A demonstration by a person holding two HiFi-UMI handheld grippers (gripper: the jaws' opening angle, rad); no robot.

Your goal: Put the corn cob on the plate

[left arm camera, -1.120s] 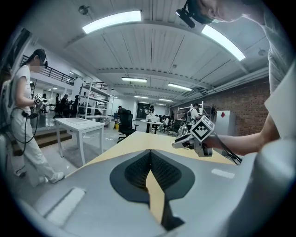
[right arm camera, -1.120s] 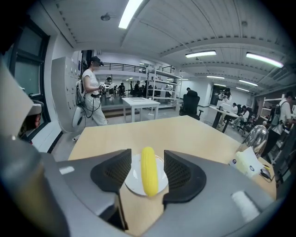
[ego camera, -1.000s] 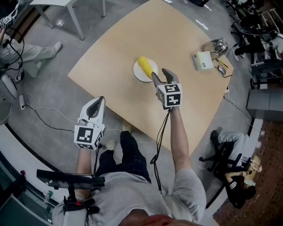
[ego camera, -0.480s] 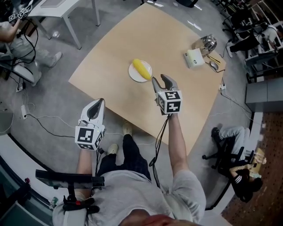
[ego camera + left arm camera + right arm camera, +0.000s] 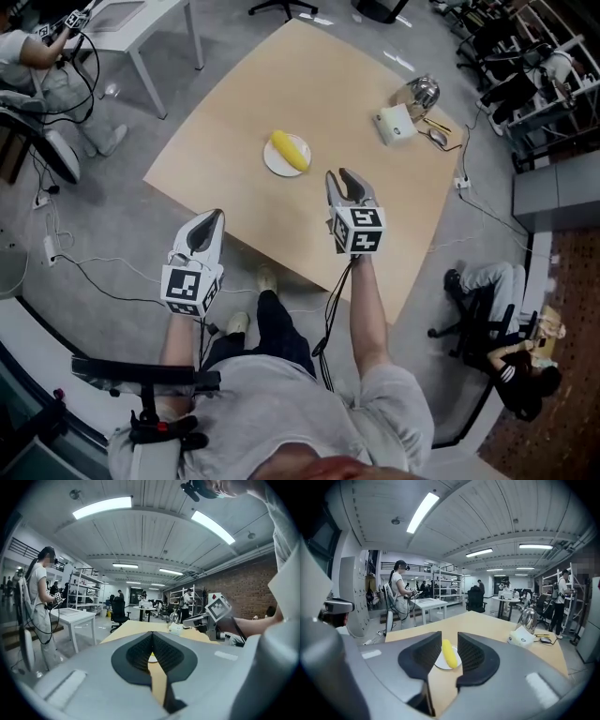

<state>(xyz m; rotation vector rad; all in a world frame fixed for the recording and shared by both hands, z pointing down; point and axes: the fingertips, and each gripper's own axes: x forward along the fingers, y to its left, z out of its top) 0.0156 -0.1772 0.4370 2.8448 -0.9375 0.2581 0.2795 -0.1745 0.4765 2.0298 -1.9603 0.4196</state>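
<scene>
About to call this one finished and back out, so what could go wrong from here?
1. The corn cob lies loose on the small white plate. Being round, it might roll off if the table gets bumped.
2. The right gripper, its jaws closing on nothing, points straight at the cob, so a forward slip could knock it or shove the plate.

Corn cob (image 5: pixel 290 151): one
Plate (image 5: pixel 277 165): one
Tabletop (image 5: pixel 356 84): one, wooden
Metal kettle (image 5: pixel 420 92): one
White box (image 5: pixel 395 124): one, beside the kettle
White side table (image 5: pixel 141 11): one, off the tabletop's far left corner
</scene>
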